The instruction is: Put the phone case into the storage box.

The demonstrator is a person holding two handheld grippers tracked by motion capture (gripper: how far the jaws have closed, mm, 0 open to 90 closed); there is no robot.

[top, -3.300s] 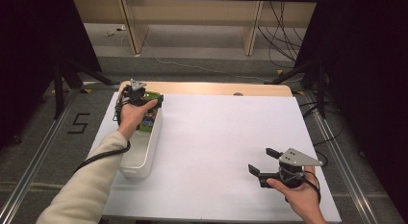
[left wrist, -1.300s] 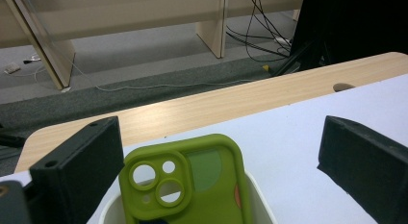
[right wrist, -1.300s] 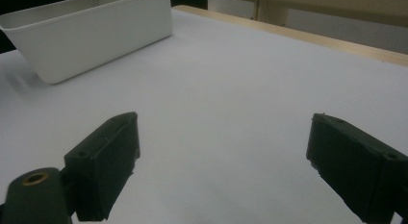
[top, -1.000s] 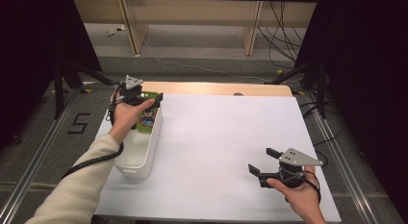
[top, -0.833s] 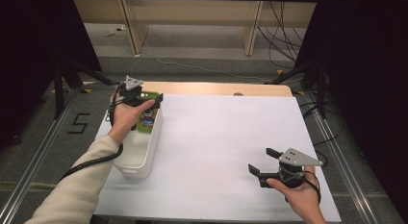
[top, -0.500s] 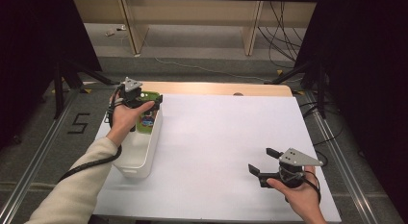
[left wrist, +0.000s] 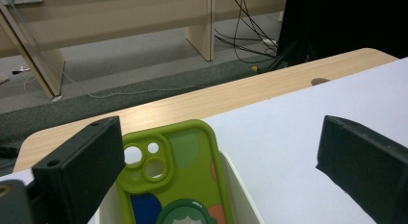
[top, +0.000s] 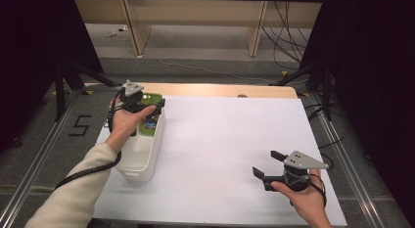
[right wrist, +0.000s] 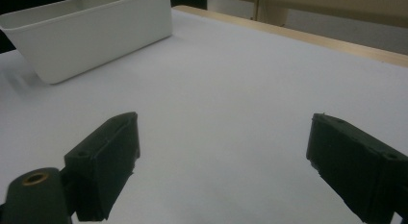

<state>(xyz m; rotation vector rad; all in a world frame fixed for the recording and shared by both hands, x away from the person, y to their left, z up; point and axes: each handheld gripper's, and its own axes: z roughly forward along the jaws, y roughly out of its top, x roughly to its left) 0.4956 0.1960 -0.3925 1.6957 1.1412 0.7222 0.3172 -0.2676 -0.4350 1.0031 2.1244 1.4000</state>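
White sheet covers the wooden table (top: pixel 235 140); grey floor, wood frame legs and loose cables behind. 1 white bin (top: pixel 142 149) at table's left edge, 1 green phone case (left wrist: pixel 178 180) leaning inside its far end. 2 grippers: left gripper (left wrist: pixel 216 161) jaws spread, over the case without touching it; right gripper (right wrist: pixel 221 171) spread, empty, over bare sheet.

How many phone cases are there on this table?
1. A green phone case leans in the far end of the white bin, between the open jaws of the left claw. More could lie hidden deeper in the bin.
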